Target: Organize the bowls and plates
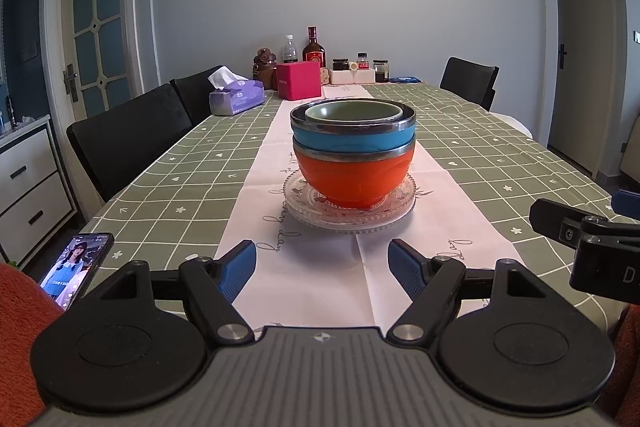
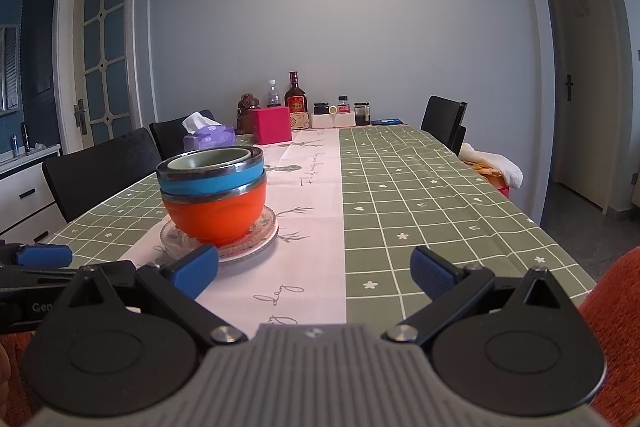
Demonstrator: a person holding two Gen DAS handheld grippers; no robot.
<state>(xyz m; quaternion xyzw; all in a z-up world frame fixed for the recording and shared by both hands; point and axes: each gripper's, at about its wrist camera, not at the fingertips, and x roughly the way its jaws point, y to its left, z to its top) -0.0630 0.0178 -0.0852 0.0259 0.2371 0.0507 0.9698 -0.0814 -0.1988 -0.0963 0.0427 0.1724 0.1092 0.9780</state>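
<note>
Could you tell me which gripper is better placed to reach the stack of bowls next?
Probably the left gripper: open, with the bowl stack on its glass plate straight ahead between its fingers. The right gripper, also open, sees the stack off to its left.

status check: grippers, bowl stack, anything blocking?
Left gripper open, empty; right gripper open, empty. Green bowl in blue bowl in orange bowl, on glass plate. Path clear.

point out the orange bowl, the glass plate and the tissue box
orange bowl (image 1: pixel 352 179), left wrist view, on its front wall
glass plate (image 1: pixel 304 215), left wrist view, on its bare left rim
tissue box (image 2: pixel 210 138), right wrist view, on its purple side
</note>
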